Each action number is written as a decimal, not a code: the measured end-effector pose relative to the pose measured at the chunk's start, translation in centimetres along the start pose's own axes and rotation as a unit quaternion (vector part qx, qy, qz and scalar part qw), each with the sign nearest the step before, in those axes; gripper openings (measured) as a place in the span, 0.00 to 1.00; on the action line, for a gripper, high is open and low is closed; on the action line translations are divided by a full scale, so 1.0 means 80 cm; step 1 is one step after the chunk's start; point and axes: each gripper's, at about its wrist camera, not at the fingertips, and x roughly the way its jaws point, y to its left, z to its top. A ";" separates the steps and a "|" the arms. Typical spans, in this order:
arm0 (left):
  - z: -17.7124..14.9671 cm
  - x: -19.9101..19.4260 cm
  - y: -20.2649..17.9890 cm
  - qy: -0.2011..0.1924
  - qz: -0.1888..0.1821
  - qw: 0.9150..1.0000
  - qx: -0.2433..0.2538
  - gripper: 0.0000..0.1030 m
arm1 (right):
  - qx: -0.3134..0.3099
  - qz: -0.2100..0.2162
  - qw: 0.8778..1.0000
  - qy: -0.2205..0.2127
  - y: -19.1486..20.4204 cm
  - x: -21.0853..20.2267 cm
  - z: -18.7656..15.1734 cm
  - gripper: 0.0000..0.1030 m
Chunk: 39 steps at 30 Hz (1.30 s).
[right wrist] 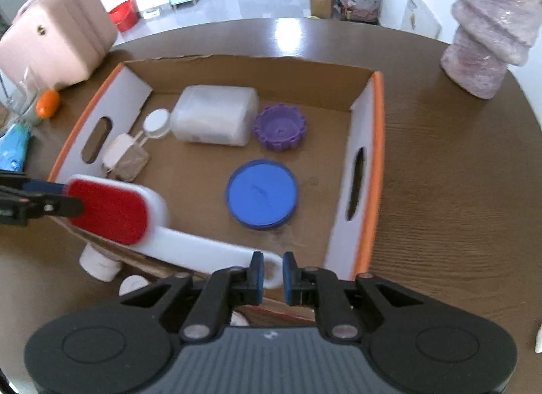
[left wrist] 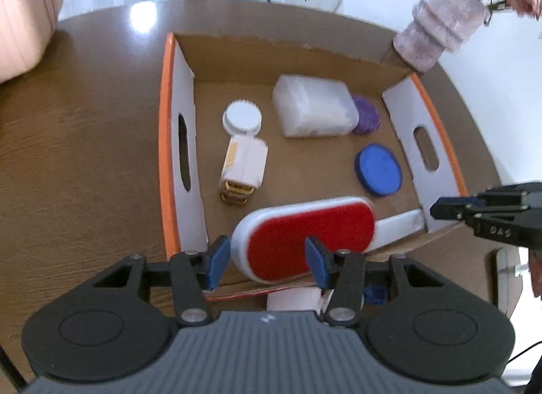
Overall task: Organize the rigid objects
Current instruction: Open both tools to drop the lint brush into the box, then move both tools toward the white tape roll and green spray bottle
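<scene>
A lint brush (left wrist: 305,235) with a red pad and white body hangs over the near wall of an orange-rimmed cardboard box (left wrist: 167,157). My left gripper (left wrist: 267,260) is shut on the end of the brush head. In the right wrist view the brush (right wrist: 111,211) slants down to its white handle, and my right gripper (right wrist: 272,274) is shut on the handle's ring end. The left gripper (right wrist: 50,197) shows at the left edge there, the right gripper (left wrist: 450,209) at the right edge of the left wrist view.
In the box (right wrist: 376,157) lie a white translucent container (right wrist: 216,116), a purple toothed lid (right wrist: 280,127), a blue round lid (right wrist: 262,192) and a small carton with a white cap (right wrist: 127,157). A wrapped pink vase (right wrist: 487,31) and a pink case (right wrist: 54,31) stand on the brown table.
</scene>
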 end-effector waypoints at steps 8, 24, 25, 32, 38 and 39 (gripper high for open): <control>-0.005 -0.013 -0.002 -0.003 0.029 1.000 0.003 0.56 | 0.003 -0.012 1.000 -0.015 0.008 -0.020 0.002 0.17; -0.098 -0.146 -0.061 -0.073 0.062 0.994 0.043 0.71 | -0.012 -0.012 0.997 -0.076 0.058 -0.152 -0.080 0.43; -0.106 -0.150 -0.063 -0.075 0.062 0.994 0.041 0.72 | -0.015 -0.012 0.997 -0.077 0.062 -0.157 -0.088 0.43; -0.168 -0.184 -0.073 -0.086 0.055 0.994 0.037 0.76 | -0.023 -0.009 0.996 -0.086 0.087 -0.190 -0.148 0.50; -0.226 -0.203 -0.082 -0.093 0.047 0.994 0.044 0.77 | -0.025 -0.007 0.996 -0.086 0.100 -0.201 -0.201 0.50; -0.235 -0.205 -0.082 -0.094 0.046 0.994 0.044 0.77 | -0.025 -0.007 0.996 -0.085 0.102 -0.202 -0.208 0.51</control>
